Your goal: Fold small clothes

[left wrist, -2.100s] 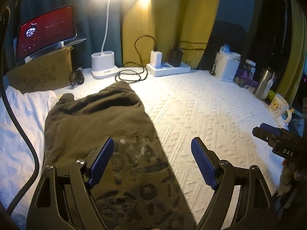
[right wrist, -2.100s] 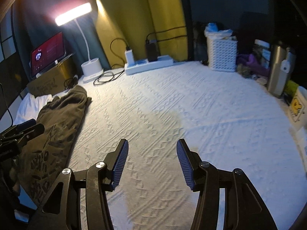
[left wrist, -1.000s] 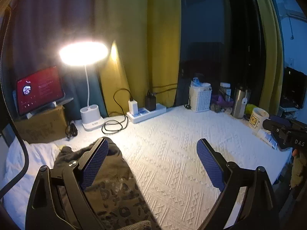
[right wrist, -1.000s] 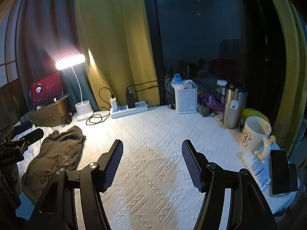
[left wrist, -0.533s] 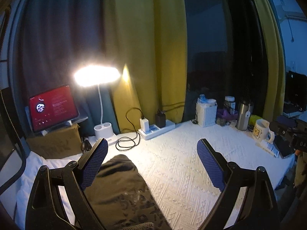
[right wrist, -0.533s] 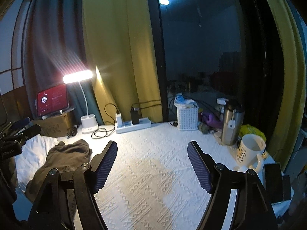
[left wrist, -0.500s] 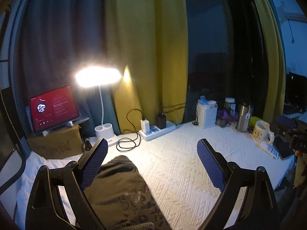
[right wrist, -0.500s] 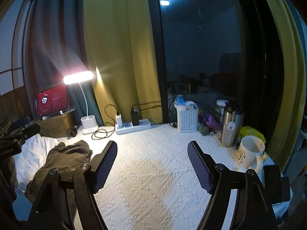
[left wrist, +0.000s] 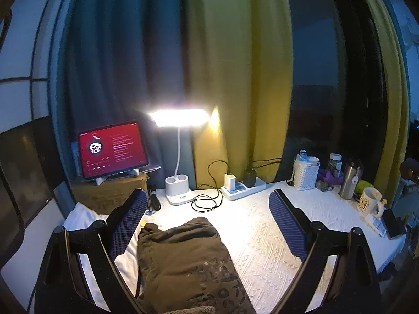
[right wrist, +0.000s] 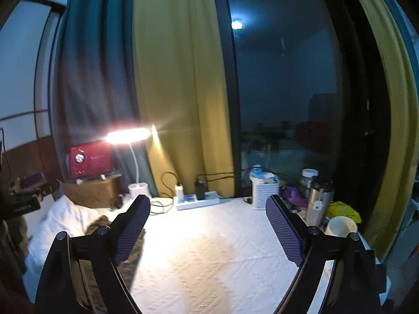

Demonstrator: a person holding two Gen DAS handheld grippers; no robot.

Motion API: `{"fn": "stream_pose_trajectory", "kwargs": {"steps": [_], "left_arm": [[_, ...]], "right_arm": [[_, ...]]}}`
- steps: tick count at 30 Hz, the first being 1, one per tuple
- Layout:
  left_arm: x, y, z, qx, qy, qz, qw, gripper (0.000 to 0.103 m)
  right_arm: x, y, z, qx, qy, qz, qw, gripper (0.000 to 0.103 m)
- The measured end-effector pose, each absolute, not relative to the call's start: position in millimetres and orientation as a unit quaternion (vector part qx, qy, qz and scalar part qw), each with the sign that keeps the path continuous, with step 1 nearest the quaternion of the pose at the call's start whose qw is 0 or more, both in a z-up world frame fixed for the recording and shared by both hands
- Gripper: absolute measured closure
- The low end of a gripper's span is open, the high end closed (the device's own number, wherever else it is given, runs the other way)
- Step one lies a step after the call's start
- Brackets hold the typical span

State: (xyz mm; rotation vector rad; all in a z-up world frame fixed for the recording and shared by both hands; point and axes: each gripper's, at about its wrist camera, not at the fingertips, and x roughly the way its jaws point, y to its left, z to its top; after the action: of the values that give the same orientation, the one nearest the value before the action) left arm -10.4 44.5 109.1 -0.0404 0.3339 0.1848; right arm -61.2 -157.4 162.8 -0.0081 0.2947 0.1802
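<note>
At the far left edge we see a white pillow (left wrist: 78, 216), with a cardboard box (left wrist: 110, 192) behind it carrying a lit red tablet (left wrist: 112, 153). Our left gripper (left wrist: 207, 225) hangs above the table with its jaws wide apart and nothing between the pads. Below it lies the olive garment (left wrist: 183, 259), folded into a long shape on the white textured cloth (left wrist: 262, 235), its left side against the pillow. Behind it stand a desk lamp (left wrist: 178, 183), a coiled cable (left wrist: 207, 201) and a power strip (left wrist: 243, 187) along the back edge. To the right the cloth lies bare, giving us wide room. Our right gripper (right wrist: 208, 230) hangs over that stretch, its jaws opening, nothing between them. A white basket (right wrist: 264, 192), steel flask (right wrist: 318, 201) and mug (right wrist: 340, 226) crowd the right edge.
</note>
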Motion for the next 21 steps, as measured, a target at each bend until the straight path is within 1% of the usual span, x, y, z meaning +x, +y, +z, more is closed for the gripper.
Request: {"fn": "stream_pose_trajectory", "kwargs": {"steps": [2, 7, 15, 21], "left_arm": [[-14, 50, 112, -0.026, 0.166, 0.096, 0.981, 0.009], [-24, 64, 123, -0.036, 0.161, 0.109, 0.980, 0.009], [-45, 79, 147, -0.036, 0.118, 0.142, 0.982, 0.009], [-55, 90, 150, -0.049, 0.120, 0.155, 0.979, 0.009]], "right_arm": [[-59, -154, 169, -0.002, 0.155, 0.094, 0.983, 0.005], [-53, -146, 183, 0.003, 0.173, 0.132, 0.976, 0.005], [-66, -133, 211, -0.019, 0.138, 0.137, 0.981, 0.005], [-75, -134, 224, -0.020, 0.121, 0.132, 0.984, 0.005]]}}
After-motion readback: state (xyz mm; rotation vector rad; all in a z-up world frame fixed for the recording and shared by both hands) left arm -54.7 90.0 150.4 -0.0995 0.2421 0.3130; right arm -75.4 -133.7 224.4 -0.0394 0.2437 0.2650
